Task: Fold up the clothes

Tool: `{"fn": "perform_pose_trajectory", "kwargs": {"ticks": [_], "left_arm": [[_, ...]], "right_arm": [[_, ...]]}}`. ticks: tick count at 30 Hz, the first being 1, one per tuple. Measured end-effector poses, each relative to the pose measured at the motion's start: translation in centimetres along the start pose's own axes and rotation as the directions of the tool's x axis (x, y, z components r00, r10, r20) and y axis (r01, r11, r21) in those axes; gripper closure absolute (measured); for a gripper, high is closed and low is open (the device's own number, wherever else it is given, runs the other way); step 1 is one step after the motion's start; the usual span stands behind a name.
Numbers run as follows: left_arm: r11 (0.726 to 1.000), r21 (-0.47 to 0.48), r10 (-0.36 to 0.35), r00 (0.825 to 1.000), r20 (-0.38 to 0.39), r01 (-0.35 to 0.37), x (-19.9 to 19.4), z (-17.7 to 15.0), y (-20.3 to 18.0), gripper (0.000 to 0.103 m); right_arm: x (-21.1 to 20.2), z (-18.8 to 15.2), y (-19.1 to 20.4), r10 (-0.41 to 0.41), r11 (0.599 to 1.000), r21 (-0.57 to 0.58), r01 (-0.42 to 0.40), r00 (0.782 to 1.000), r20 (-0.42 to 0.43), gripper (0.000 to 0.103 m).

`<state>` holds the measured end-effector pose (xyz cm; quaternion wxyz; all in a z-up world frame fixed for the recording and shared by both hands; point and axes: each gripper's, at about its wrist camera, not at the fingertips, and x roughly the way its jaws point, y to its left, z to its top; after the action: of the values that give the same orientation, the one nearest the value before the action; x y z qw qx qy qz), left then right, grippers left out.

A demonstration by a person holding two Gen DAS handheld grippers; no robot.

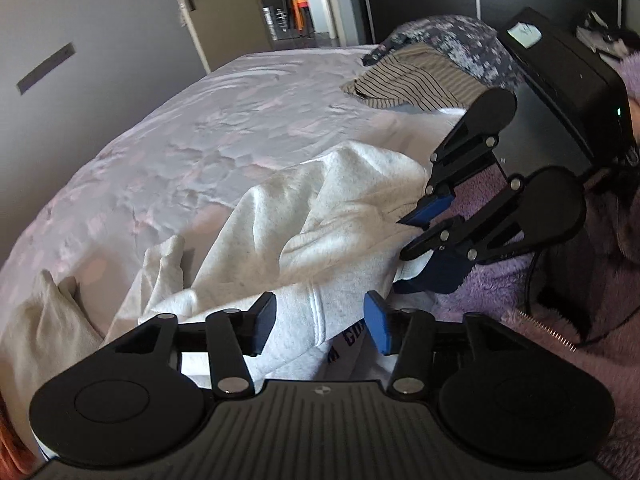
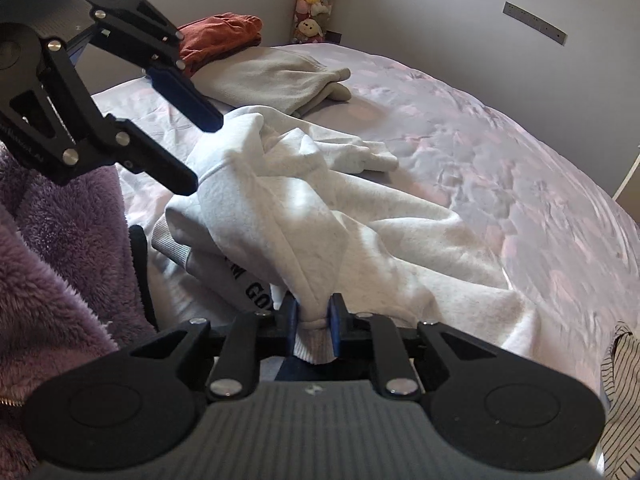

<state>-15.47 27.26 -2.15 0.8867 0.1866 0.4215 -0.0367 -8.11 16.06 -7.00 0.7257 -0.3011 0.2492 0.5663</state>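
A light grey sweatshirt (image 1: 280,220) (image 2: 280,208) with dark lettering lies crumpled on the bed. In the left wrist view my left gripper (image 1: 320,322) is open, and a fold of the sweatshirt runs between its fingers. The right wrist view shows that same left gripper (image 2: 206,156) at upper left, its fingers spread around a raised edge of the cloth. My right gripper (image 2: 313,320) is shut on the ribbed hem of the sweatshirt. From the left wrist it appears at mid right as the right gripper (image 1: 404,238), pinching the white cloth.
The bed (image 1: 200,120) (image 2: 520,140) has a pale pink patterned cover. A beige folded garment (image 2: 272,76) and a rust-red one (image 2: 220,36) lie at its far end. A striped garment (image 1: 412,80) and a dark floral one (image 1: 460,40) are heaped elsewhere. A purple fleece sleeve (image 2: 60,240) is close by.
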Motion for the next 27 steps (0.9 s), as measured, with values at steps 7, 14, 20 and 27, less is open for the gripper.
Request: {"fn": "perform_pose_trajectory", "kwargs": {"ticks": [7, 14, 20, 27], "left_arm": [[0.946, 0.323, 0.010, 0.990, -0.138, 0.035, 2.8, 2.3, -0.6, 0.054], [0.871, 0.441, -0.068, 0.942, -0.328, 0.216, 7.1, 2.8, -0.4, 0.050], [0.885, 0.385, -0.090, 0.907, -0.412, 0.263, 10.2, 2.0, -0.7, 0.073], [0.947, 0.321, 0.058, 0.963, -0.263, 0.031, 5.9, 1.6, -0.3, 0.096]], "right_arm": [[-0.7, -1.1, 0.8, -0.017, 0.999, -0.051, 0.017, 1.000, 0.006, 0.085], [-0.8, -1.8, 0.8, -0.007, 0.999, -0.039, 0.007, 1.000, 0.008, 0.085], [-0.8, -2.0, 0.7, 0.001, 1.000, -0.027, -0.001, 1.000, 0.013, 0.085], [-0.3, -1.8, 0.4, 0.009, 1.000, -0.010, -0.009, 1.000, 0.027, 0.085]]}}
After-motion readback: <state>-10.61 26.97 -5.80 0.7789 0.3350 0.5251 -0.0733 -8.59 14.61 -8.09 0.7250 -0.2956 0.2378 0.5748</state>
